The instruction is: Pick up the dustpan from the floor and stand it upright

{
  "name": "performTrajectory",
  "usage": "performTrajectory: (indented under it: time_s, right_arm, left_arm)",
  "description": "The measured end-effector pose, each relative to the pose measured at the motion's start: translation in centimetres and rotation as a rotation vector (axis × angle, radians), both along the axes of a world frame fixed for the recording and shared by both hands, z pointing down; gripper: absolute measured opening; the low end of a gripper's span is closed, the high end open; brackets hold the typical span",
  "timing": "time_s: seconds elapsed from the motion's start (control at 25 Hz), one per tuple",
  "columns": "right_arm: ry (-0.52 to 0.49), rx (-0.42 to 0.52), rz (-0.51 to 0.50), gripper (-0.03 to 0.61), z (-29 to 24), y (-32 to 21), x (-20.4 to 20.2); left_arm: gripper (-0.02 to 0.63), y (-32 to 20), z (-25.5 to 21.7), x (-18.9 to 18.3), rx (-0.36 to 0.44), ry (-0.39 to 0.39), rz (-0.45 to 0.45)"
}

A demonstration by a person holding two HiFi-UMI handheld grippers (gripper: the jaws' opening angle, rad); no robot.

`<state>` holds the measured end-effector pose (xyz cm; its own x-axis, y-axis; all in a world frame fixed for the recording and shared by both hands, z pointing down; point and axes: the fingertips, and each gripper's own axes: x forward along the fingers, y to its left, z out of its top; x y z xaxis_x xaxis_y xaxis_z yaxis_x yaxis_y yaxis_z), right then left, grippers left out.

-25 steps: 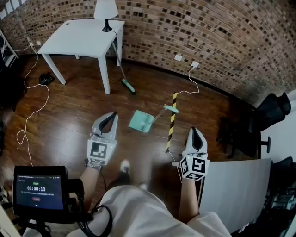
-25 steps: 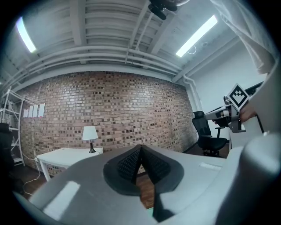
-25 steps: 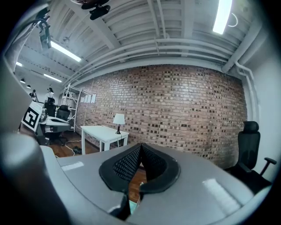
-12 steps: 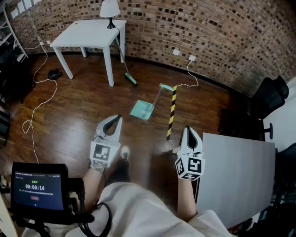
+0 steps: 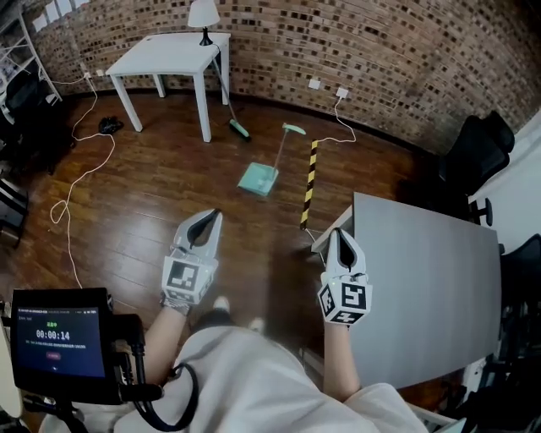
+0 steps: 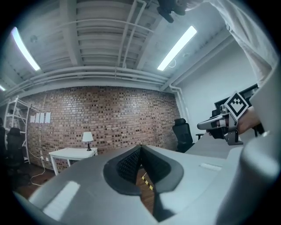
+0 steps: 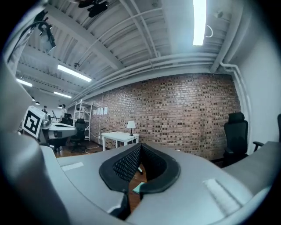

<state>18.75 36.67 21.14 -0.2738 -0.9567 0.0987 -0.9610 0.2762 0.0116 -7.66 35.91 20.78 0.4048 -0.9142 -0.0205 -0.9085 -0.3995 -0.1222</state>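
The teal dustpan (image 5: 257, 178) lies flat on the wooden floor, its long handle (image 5: 283, 148) pointing away toward the brick wall. A sliver of the dustpan (image 7: 139, 188) shows between the right jaws' pads in the right gripper view. My left gripper (image 5: 210, 217) is shut and empty, well short of the dustpan and left of it. My right gripper (image 5: 341, 233) is also shut and empty, over the corner of a grey table. Both point level toward the wall. The left gripper view shows its own jaws meeting at the tips (image 6: 140, 147).
A grey table (image 5: 423, 287) stands close at the right. A yellow-black striped strip (image 5: 309, 182) lies right of the dustpan. A green broom (image 5: 237, 128) leans by the white table (image 5: 169, 55) with a lamp (image 5: 201, 14). Office chair (image 5: 473, 152) back right, cables (image 5: 80, 182) left.
The view has drawn back from the dustpan, which now sits farther away and higher in the picture. The grey table has come in close beside my right gripper. Both grippers stay shut.
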Motion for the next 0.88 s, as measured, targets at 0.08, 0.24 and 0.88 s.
performTrajectory:
  time_s: [0.08,0.24,0.88]
  right_arm:
    - [-0.037,-0.005,0.012,0.013,-0.2,1.5,0.3]
    - [-0.051,0.011,0.005,0.012,-1.9,2.7,-0.9]
    - [0.039,0.023,-0.059,0.011,-2.2,1.3,-4.7]
  left_arm:
    - [0.002,1.4,-0.3,0.4,-0.002,0.006,0.016]
    - [0.002,2.2,-1.9,0.3,0.016,0.007,0.041]
    - [0.002,0.9,-2.3,0.1,0.047,-0.003,0.086]
